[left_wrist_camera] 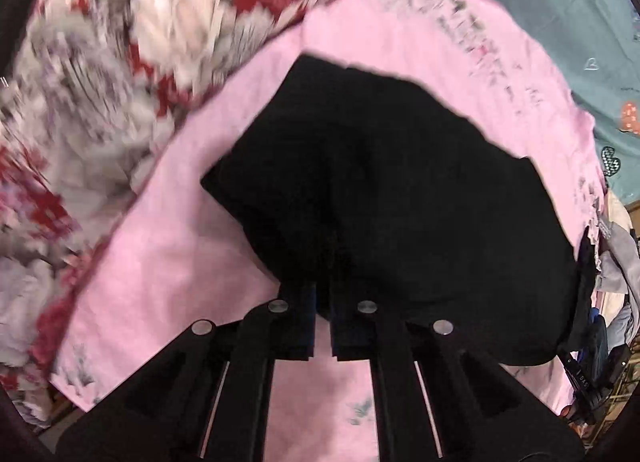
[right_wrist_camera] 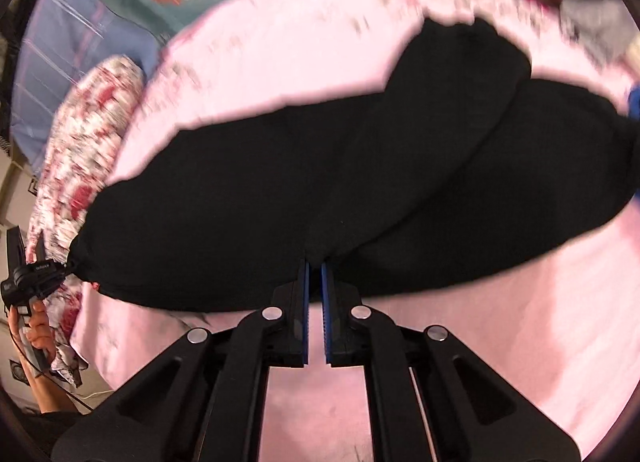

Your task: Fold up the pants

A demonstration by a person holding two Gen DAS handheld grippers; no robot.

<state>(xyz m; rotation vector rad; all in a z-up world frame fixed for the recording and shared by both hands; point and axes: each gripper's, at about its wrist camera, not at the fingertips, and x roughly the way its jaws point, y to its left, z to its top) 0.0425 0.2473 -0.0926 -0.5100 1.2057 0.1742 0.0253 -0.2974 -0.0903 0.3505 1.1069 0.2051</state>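
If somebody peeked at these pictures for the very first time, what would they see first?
Probably the big black pants, spread across the pink sheet and filling the middle of both views. Next, the two claws: the right claw and the left claw are each shut on the pants' near edge. Then the red-and-white flowery blanket, bunched up beside the sheet.

Matt black cloth pants [left_wrist_camera: 384, 190], smooth pink cloth sheet [left_wrist_camera: 192, 246]
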